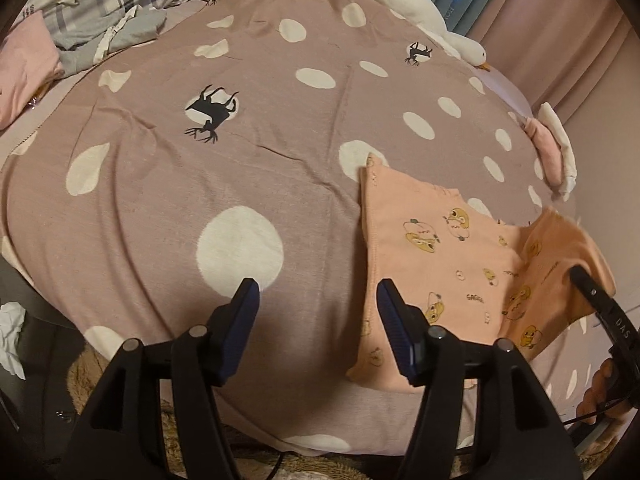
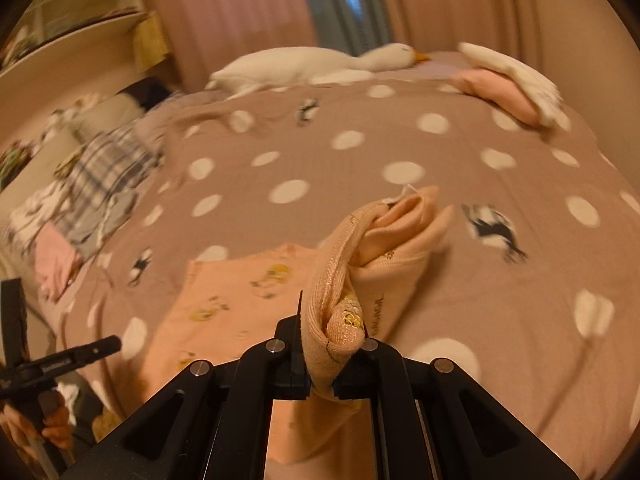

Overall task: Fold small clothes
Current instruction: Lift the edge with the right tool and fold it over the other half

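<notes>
A small peach garment [image 1: 440,264] printed with yellow cartoon figures lies on the dotted mauve bedspread [image 1: 180,200]. My left gripper [image 1: 318,286] hovers open over the bedspread at the garment's left edge. Its right finger overlaps that edge, and only bedspread shows between the pads. My right gripper [image 2: 324,344] is shut on the garment's ribbed hem and holds a bunched fold [image 2: 384,248] up off the bed. The rest of the garment [image 2: 224,304] stays flat. In the left wrist view the right gripper [image 1: 600,304] lifts the garment's right side, with a hand [image 1: 604,392] below it.
A white plush goose [image 1: 400,4] lies along the far edge by the curtains. A folded pink and white stack [image 1: 556,148] sits at the right edge. A loose pile of plaid and grey clothes [image 1: 100,32] occupies the far left corner. The bed's near edge drops off below the grippers.
</notes>
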A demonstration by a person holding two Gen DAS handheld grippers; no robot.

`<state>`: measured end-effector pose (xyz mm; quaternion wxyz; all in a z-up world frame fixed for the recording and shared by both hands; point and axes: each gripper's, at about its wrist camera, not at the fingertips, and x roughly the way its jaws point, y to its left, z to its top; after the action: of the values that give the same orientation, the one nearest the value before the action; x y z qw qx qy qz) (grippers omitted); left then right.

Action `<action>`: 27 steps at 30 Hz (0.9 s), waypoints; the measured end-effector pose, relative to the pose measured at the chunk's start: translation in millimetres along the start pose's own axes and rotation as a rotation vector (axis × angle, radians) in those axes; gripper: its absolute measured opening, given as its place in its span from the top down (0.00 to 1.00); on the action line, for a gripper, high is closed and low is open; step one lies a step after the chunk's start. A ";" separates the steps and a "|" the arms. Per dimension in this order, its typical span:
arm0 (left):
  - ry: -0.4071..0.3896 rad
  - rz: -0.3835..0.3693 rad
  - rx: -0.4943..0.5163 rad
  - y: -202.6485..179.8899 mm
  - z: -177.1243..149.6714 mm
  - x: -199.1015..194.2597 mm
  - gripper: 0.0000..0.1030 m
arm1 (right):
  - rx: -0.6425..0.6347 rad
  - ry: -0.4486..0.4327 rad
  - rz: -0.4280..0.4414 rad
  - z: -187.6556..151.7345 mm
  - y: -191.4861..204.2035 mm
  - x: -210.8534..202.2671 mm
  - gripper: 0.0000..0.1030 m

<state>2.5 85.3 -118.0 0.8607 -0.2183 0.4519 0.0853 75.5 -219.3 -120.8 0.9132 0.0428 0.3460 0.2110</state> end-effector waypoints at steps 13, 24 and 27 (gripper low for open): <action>0.010 0.021 0.029 0.3 -1.4 2.2 0.40 | -0.160 0.132 0.126 -18.6 53.9 34.8 0.92; 0.020 0.021 0.023 2.2 -1.1 2.5 0.40 | -0.171 0.226 0.173 -38.6 63.5 44.3 0.92; 0.028 0.001 0.026 -0.5 0.8 3.7 0.40 | -0.147 0.276 0.176 -43.4 61.1 57.2 0.92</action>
<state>5.4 85.0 -120.4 0.8571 -0.2082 0.4649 0.0769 64.0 -143.1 -175.1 0.8357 -0.0233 0.4466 0.3188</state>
